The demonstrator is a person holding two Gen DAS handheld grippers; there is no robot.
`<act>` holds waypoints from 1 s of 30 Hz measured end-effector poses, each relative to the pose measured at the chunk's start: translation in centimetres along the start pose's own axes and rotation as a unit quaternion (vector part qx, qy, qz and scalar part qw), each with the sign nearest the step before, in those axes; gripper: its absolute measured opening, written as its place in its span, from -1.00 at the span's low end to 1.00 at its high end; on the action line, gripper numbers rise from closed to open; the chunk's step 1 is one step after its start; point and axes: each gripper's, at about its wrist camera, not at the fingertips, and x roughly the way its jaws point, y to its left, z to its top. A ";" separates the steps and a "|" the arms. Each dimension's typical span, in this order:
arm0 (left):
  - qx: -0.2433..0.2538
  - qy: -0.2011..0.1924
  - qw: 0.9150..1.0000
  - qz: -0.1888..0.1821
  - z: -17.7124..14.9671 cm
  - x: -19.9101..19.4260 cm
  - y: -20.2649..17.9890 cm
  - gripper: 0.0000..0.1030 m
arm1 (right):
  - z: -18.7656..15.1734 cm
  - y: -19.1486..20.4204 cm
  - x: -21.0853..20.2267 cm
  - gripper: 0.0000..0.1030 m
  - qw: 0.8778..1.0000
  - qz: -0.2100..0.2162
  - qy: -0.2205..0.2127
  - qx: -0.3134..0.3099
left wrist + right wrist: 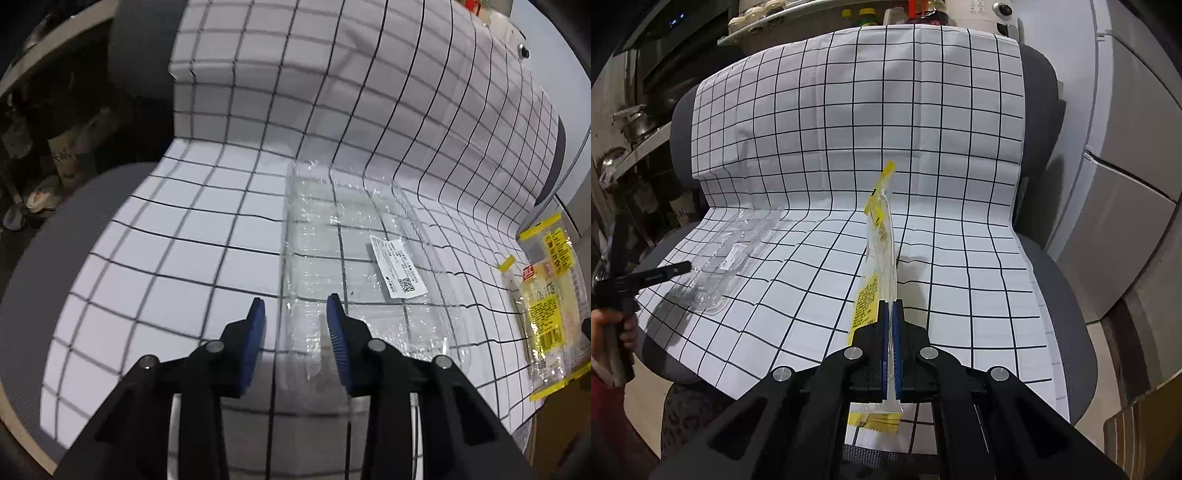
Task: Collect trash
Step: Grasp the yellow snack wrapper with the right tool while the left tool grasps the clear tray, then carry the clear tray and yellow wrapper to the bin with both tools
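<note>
A clear plastic clamshell tray (332, 240) with a white label (399, 266) lies flat on the checked cloth (184, 258) over a chair seat. My left gripper (295, 306) hovers at its near edge, pads apart, with the tray's rim between them but not pinched. In the right wrist view the same tray (727, 254) lies at the seat's left, and the left gripper's tip (679, 266) reaches it. My right gripper (890, 306) is shut on a yellow-and-clear food wrapper (879, 236), held edge-on above the seat. That wrapper (546, 295) shows at the right of the left wrist view.
The cloth (849, 129) drapes a grey chair (1060, 295). A person's hand (613, 325) holds the left gripper's handle. Shelves with pots (635, 122) stand at the left, a pale fridge (1126, 184) at the right, and a cardboard box edge (1145, 424) at the lower right.
</note>
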 end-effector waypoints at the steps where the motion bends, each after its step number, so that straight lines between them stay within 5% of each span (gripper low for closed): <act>1: 0.001 0.003 1.000 0.001 0.1 0.5 0.0 -0.39 | 0.0 0.0 0.0 -0.95 1.000 0.000 0.000 0.000; 6: 0.003 0.003 1.000 -0.006 0.4 1.5 0.0 -0.87 | -0.1 0.0 -0.3 -0.95 1.000 0.003 -0.003 0.003; 17: 0.011 -0.096 0.993 -0.062 -0.8 -7.4 -4.1 -0.93 | -0.5 -1.6 -2.5 -0.95 0.998 0.015 -0.038 0.044; 30: 0.127 -0.132 0.976 -0.117 -8.1 -11.9 -18.2 -0.93 | -4.3 -8.3 -7.3 -0.95 0.989 -0.006 -0.064 0.133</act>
